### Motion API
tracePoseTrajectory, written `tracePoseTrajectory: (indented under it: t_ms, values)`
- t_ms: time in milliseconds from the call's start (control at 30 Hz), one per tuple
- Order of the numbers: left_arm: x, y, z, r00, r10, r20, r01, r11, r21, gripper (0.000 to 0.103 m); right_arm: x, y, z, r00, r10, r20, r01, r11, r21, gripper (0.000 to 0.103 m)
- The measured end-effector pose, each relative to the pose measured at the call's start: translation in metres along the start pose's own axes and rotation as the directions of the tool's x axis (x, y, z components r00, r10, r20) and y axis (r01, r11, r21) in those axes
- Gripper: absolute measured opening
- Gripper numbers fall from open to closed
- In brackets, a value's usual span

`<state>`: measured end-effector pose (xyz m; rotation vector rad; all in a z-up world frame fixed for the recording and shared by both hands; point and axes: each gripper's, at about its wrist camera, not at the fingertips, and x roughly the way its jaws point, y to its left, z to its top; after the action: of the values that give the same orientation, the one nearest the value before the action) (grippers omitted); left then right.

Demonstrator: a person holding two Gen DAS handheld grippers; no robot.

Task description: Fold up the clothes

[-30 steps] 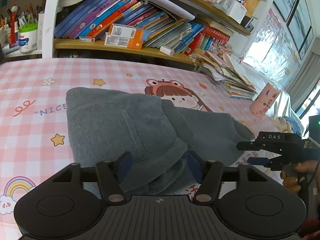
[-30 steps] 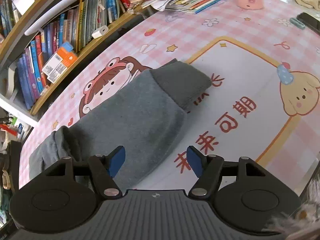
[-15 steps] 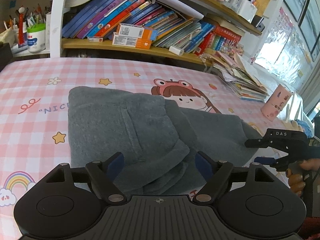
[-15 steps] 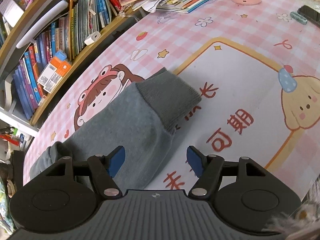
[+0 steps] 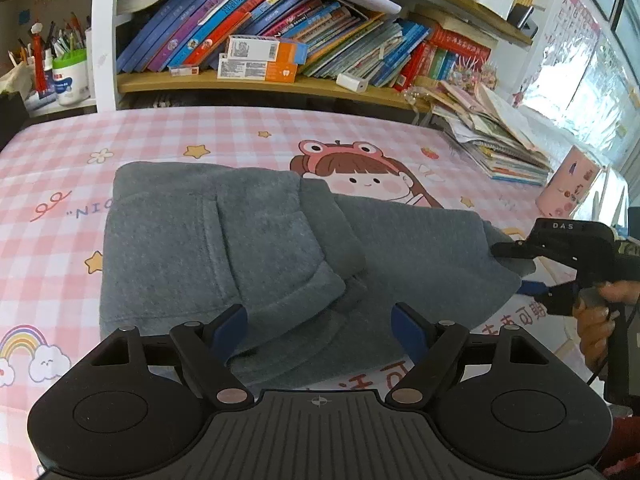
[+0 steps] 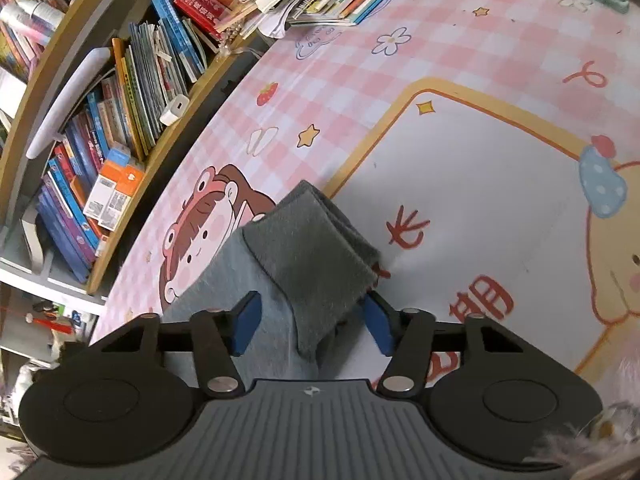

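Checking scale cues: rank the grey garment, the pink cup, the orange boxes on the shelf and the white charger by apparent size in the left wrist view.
1. grey garment, by far the largest.
2. orange boxes.
3. pink cup, close to the boxes in apparent size, and fisheye distortion at the edge makes this order unsure.
4. white charger, smallest.

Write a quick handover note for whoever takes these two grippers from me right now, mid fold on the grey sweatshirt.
Left tongs: open, empty, low over the near edge of the grey sweatshirt.
Right tongs: closing around the ribbed cuff of the outstretched sleeve; pads not yet pressing.
Sweatshirt lies on the pink checked table cover, body partly folded, hood on top, one sleeve reaching right.
Done: body roughly gathered.
Left: grip the cuff, fold the sleeve over the body, then tidy and finish.
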<state>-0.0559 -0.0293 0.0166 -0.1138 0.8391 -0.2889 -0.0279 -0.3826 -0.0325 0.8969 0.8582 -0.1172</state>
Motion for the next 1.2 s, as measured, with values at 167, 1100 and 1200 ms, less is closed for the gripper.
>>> tracePoseTrajectory:
  t_ms: [167,1100,1200]
  values:
    - [0.004,-0.01,0.0,1.0,0.018,-0.014,-0.018,1.0,0.002,0.081,0.004,0.002,0.007,0.999,0.037,-0.015,-0.038,0.998,-0.049,0.018]
    - [-0.001,-0.014,0.002,1.0,0.024,0.003,-0.024,0.998,0.052,0.081,0.014,0.007,0.006,0.996,0.089,-0.014,-0.09,0.994,-0.06,0.016]
    - [-0.006,-0.004,0.001,0.999,0.027,0.02,-0.027,0.999,0.028,0.081,0.004,0.016,0.004,0.994,0.109,0.012,-0.108,0.991,-0.077,0.015]
